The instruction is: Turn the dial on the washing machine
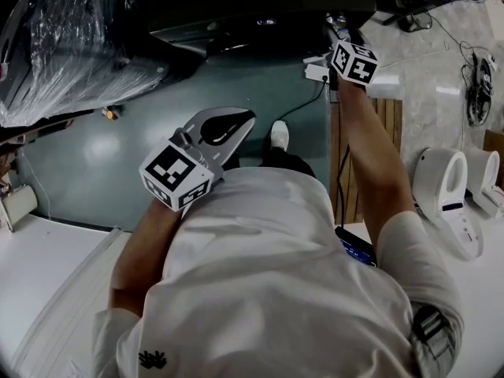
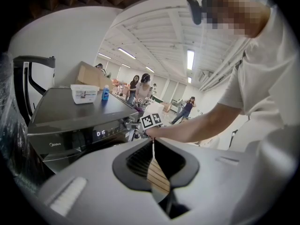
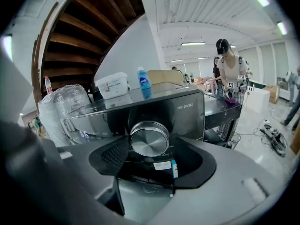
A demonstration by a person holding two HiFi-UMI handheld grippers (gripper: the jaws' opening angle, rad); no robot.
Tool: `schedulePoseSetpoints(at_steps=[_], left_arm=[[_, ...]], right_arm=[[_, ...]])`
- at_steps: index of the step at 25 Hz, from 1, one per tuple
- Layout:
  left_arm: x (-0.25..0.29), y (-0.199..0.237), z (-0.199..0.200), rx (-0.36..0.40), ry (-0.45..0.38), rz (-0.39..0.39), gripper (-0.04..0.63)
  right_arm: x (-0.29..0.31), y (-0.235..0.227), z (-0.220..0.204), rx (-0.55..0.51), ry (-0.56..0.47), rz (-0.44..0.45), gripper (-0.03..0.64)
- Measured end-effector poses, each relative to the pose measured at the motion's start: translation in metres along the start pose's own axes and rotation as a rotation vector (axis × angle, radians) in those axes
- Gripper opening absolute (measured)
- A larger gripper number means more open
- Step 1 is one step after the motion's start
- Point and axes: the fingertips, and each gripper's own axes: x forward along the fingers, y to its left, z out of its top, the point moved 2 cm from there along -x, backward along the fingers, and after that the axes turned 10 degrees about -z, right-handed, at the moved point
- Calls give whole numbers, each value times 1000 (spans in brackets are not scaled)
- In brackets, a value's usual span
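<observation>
The dark grey washing machine fills the right gripper view, and its round silver dial sits straight ahead between the jaws. My right gripper is open, with a pad on each side of the dial; contact is unclear. In the head view the right gripper reaches forward to the machine's dark front. My left gripper hangs back over the floor, shut on nothing. The left gripper view shows the machine from the side, its display lit, and the right gripper at the panel.
A white tub and a blue bottle stand on the machine's top. A plastic-wrapped bundle lies to its left. A power strip with a cable is on the floor, white fixtures at the right, and people stand behind.
</observation>
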Motion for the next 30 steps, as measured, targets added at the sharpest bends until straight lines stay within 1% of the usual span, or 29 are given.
schedulePoseSetpoints(at_steps=[3, 5, 12, 14, 16, 18, 21, 25, 28, 30], left_arm=[[-1, 1, 0, -2, 2, 6, 58], [-1, 1, 0, -3, 4, 6, 58], [0, 0, -1, -6, 4, 0, 58], [0, 0, -1, -6, 4, 0, 58], [-1, -1, -1, -5, 5, 1, 58], [-2, -1, -2, -5, 5, 4, 58], [-5, -1, -4, -10, 3, 11, 58], [-4, 2, -6, -20, 1, 19, 58], [-2, 1, -6, -18, 0, 12, 58], [-1, 0, -5, -19, 0, 6, 58]], right_arm=[[-3, 0, 1, -63, -6, -16, 275], [-5, 2, 2, -127, -16, -30, 275], [-6, 20, 5, -473, -49, -81, 278], [-2, 23, 1, -533, -49, -90, 278], [2, 25, -3, -565, -44, -105, 276], [4, 23, -4, -568, -36, -123, 276], [7, 17, -5, -538, -32, -148, 275], [6, 15, -1, -484, -36, -135, 268], [2, 14, 3, -383, -28, -108, 267], [2, 10, 3, -263, -20, -84, 267]])
